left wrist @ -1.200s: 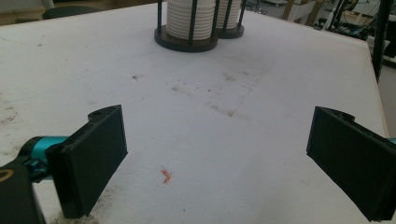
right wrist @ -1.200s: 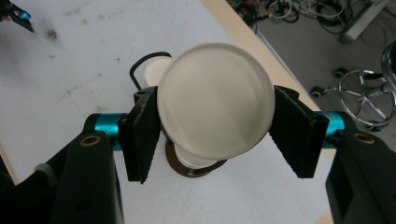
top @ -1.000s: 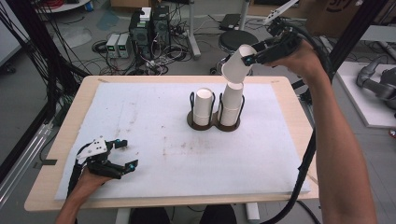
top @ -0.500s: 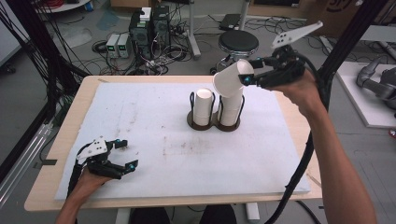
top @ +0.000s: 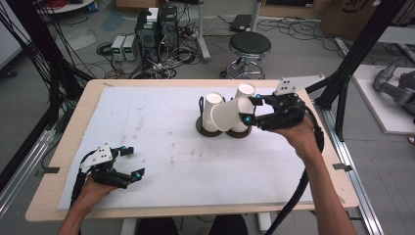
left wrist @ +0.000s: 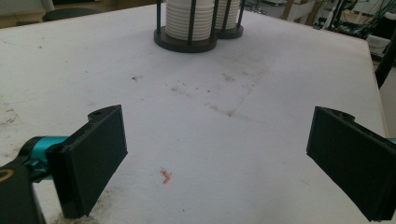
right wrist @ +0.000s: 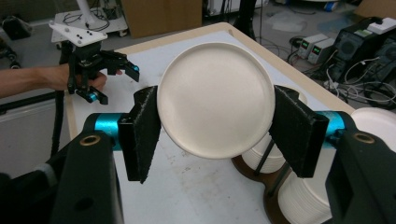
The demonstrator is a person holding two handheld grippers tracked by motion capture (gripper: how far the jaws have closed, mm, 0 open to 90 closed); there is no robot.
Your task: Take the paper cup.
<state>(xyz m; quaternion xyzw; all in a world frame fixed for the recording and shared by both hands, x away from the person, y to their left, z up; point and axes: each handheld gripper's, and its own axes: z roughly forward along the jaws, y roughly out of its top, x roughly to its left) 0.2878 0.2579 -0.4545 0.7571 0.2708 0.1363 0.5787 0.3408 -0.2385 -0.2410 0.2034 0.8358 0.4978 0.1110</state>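
Lower now than a second ago, the right gripper [top: 248, 108] has carried its paper cup [top: 231, 113] down from above the far stack, so the cup lies tipped on its side in the air just in front of the two cup stacks. Its jaws are clamped on the cup's sides, and the right gripper view shows the cup's round bottom [right wrist: 215, 99] between the black pads. Each stack [top: 213, 108] stands in a dark round holder [top: 203, 129] on the white mat [top: 161, 137] covering the worktop [top: 88, 105]. Near the front left corner the left gripper [top: 133, 161] rests on the mat where it was, jaws wide apart with nothing between them.
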